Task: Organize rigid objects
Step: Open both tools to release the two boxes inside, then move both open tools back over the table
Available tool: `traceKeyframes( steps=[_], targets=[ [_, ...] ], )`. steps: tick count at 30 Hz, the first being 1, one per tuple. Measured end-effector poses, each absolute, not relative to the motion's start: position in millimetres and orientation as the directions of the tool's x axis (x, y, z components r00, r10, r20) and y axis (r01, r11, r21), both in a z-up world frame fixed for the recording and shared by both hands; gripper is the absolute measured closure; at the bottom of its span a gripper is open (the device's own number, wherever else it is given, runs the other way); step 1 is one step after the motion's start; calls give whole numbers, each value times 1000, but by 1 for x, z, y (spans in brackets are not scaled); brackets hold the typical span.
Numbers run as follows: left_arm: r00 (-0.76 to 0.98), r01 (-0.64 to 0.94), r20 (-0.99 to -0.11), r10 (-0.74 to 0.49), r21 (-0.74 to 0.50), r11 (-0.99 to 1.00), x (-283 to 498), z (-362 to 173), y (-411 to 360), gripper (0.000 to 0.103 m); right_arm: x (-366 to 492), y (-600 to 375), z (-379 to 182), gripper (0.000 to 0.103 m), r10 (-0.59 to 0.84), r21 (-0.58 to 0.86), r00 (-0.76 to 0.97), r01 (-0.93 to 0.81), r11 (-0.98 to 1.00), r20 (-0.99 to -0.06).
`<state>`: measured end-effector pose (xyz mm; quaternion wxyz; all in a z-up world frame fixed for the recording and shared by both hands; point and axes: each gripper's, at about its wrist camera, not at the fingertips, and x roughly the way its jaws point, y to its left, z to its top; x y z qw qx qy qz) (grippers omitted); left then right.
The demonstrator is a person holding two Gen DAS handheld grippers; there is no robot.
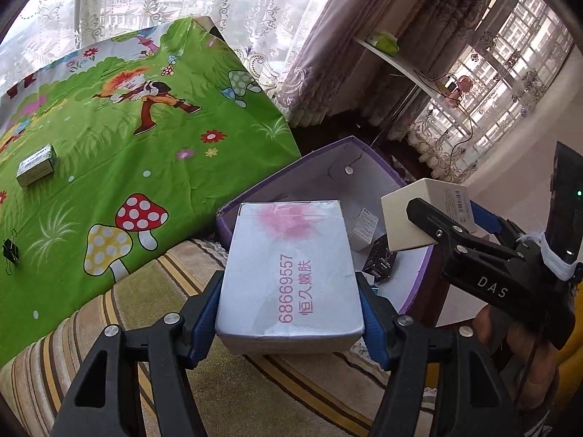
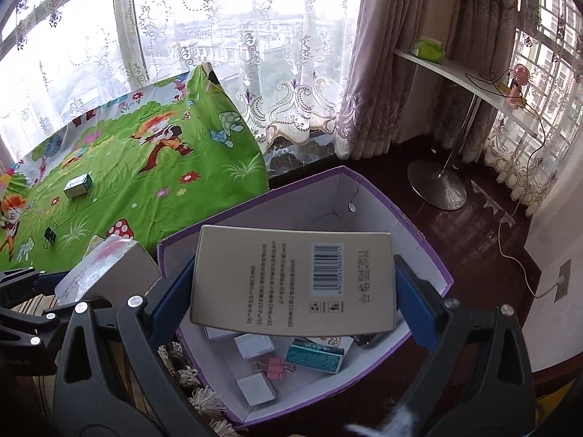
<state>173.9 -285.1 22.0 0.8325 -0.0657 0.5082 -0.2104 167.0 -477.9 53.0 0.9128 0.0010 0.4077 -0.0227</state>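
Left tool (image 1: 291, 313): blue pads pinching a silver box (image 1: 291, 273) by its 2 long sides, pink print facing up, held above the striped rug (image 1: 226, 393) at the near-left rim of the purple bin (image 1: 320, 160).

Right tool (image 2: 291, 291): pads clamped on the 2 short ends of a beige box (image 2: 291, 284), barcode side up, hanging over the open bin (image 2: 430, 240). From the left wrist view, same tool (image 1: 437, 229) to the right, gripping that beige box (image 1: 419, 215) above the bin's right half.

Inside the bin, on its white floor: a teal box (image 2: 315, 357), a pink binder clip (image 2: 275, 366), 2 small white boxes (image 2: 255, 346) (image 2: 257, 389), a black box (image 1: 380, 260).

Left and farther out, on the worktop's green cartoon cloth (image 1: 145, 127): 1 small green-and-white box (image 1: 36, 165) and a black binder clip (image 1: 11, 251), well apart from each other.

Far side: lace curtains (image 2: 218, 36) over the window, a white shelf (image 2: 466, 80) at right.
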Motion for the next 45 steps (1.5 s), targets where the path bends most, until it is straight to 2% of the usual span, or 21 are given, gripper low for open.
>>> traceKeyframes(
  steps=[6, 10, 16, 23, 26, 31, 36, 45],
  targets=[
    [393, 355, -811, -432, -300, 886, 169, 25, -298, 27, 168, -478, 52, 3, -47, -22, 662, 46, 999, -748],
    [467, 394, -782, -412, -234, 889, 157, 40, -300, 27, 163, -475, 63, 3, -54, -33, 695, 43, 999, -717],
    [699, 369, -655, -288, -15, 929, 129, 81, -297, 17, 153, -470, 93, 1, -123, -83, 768, 90, 992, -628],
    [764, 457, -511, -394, -2, 889, 109, 107, -288, 17, 148, -460, 110, 1, -164, -136, 803, 104, 985, -573],
    [794, 439, -488, -361, 51, 897, 107, 103, -289, 17, 146, -456, 111, 1, -176, -171, 815, 96, 981, -552],
    [776, 431, -530, -343, 48, 901, 113, 100, -284, 17, 144, -460, 111, 1, -117, -107, 819, 68, 992, -561],
    [727, 427, -575, -374, -47, 903, 119, 93, -269, 17, 142, -447, 108, 1, -65, -108, 819, 4, 994, -571],
    [675, 335, -677, -292, -72, 940, 142, 72, -230, 17, 148, -428, 102, 1, 4, -68, 794, -57, 996, -608]
  ],
)
